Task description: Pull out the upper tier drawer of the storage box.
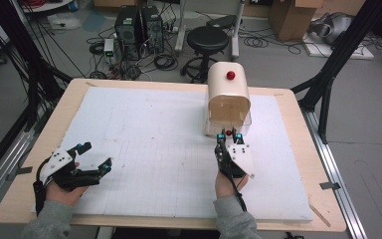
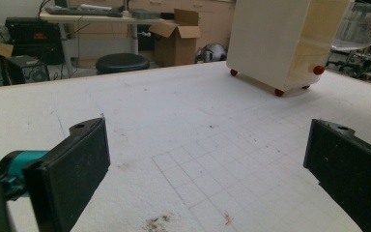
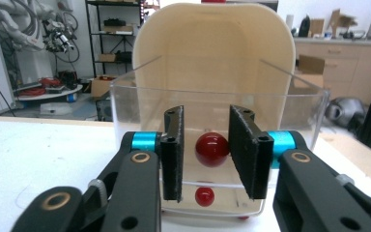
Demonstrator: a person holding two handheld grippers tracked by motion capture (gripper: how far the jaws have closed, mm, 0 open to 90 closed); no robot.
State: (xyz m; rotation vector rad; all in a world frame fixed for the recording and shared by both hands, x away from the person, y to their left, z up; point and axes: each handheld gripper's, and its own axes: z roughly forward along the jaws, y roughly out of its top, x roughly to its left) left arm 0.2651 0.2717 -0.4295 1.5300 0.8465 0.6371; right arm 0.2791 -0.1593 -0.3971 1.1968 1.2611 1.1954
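Your right gripper (image 1: 228, 135) sits right at the front of the cream box (image 1: 228, 94) at the far right of the white foam board (image 1: 144, 144). Its jaws stand narrowed, either side of the red knob (image 3: 212, 149) on the clear door (image 3: 290, 116); can't tell if the pads touch it. The box is cream plastic with a rounded top, a red ball (image 1: 231, 75) on top and small red ball feet (image 2: 279, 92). The inside looks bare, cream walls and nothing stored that you can see.

Your left gripper (image 1: 93, 158) rests at the near left of the board, well apart from the box, jaws wide with nothing between them. The pads (image 2: 77, 169) are flat, black and rough-textured, with teal fittings.

The board is matte white with a faint pencilled grid and a few dirt smudges, lying on a light wooden table (image 1: 298, 104). No readable writing anywhere.
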